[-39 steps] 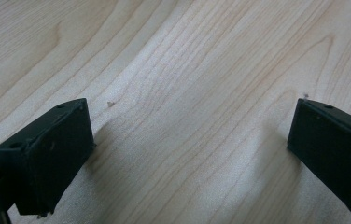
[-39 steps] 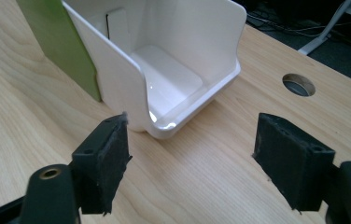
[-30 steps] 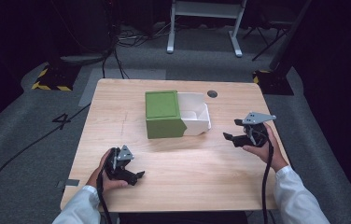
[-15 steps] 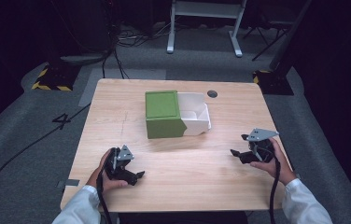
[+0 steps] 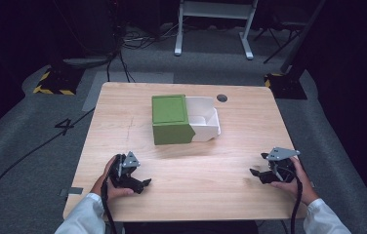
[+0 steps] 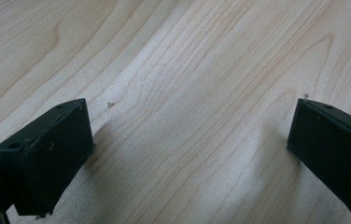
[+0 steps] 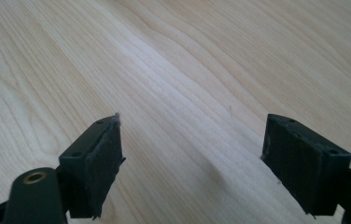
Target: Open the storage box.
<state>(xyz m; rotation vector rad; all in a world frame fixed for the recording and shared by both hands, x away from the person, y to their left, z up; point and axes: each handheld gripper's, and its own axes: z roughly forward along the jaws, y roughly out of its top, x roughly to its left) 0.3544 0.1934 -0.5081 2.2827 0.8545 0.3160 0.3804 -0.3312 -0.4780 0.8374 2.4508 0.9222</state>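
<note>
Resting low at the near edge of the counter point(image 5: 191, 161), we hold the left gripper point(image 5: 140, 184) where it was a second ago, its jaws spread wide with nothing between them. The right gripper point(image 5: 255, 173) has drawn back from beside the box toward our near right corner and sunk closer to the wood; its jaws have just been opening and now stand fully apart, empty. We judge that the work on the box is done, or paused, with both tools withdrawn to rest.

The left gripper view gives bare wood grain between two black pads, and the right gripper view gives much the same, with a wisp of fluff on one pad's tip. Neither reaches as far as the box.

From the high view we find it: the green sleeve point(image 5: 171, 119) stands at the counter's middle, well apart from both grippers, with the white tray point(image 5: 206, 122) slid partway out of its right side, seemingly empty. Beyond it, a dark round plug point(image 5: 222, 98) sits near the far edge.
</note>
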